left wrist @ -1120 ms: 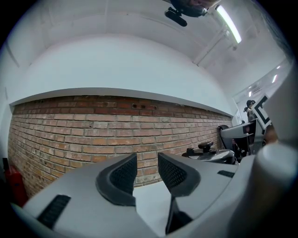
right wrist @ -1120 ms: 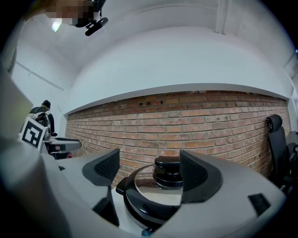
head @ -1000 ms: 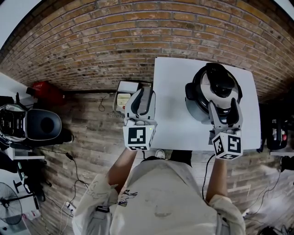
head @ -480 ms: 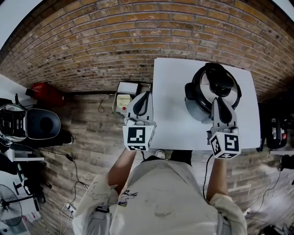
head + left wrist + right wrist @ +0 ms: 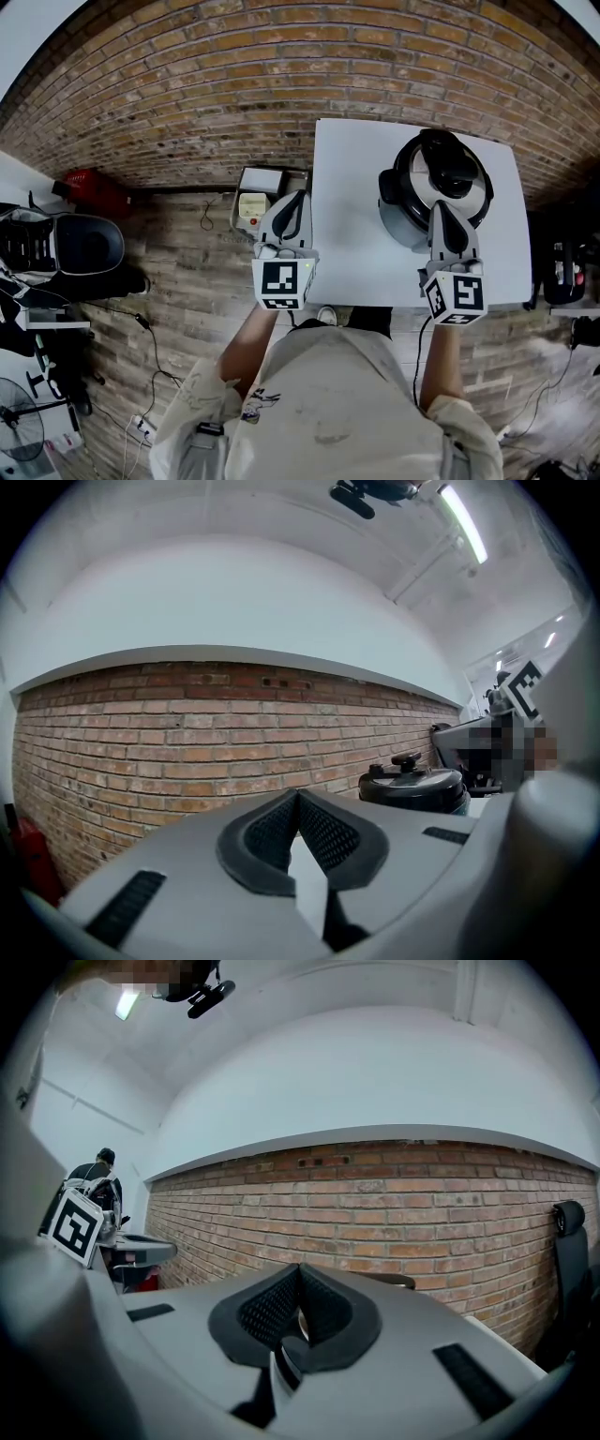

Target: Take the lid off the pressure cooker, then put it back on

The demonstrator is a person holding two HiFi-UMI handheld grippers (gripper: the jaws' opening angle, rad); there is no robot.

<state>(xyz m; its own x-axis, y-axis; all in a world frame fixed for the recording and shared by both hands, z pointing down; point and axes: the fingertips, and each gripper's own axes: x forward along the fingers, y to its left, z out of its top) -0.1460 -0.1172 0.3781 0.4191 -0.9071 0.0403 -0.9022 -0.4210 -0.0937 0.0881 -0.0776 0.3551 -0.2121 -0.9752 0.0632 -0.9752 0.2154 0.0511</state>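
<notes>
Head view, cooker: round black-and-silver pressure cooker [image 5: 434, 192], on the far right part of the white rectangular bench [image 5: 352, 225].
Head view, lid: silver domed lid with black handle [image 5: 451, 171], seated on the cooker and closing it; contents hidden.
Head view, left tool [image 5: 298, 195]: held just left of the bench's left edge, well apart from the cooker.
Head view, right tool [image 5: 443, 206]: tip shows over the cooker's near rim; whether it is touching or above, cannot tell.
Left gripper view, left tool: jaws have just been closing and now meet pad to pad, with nothing between them; cooker seen at far right, lid on.
Right gripper view, right tool: jaws likewise just closed, together on nothing; red brick wall [image 5: 394, 1204] ahead, cooker not in sight.
Step in hand: not settled; a seated lid fits one waiting to come off as well as one already put back.
Next move: none can be named from this scene.
</notes>
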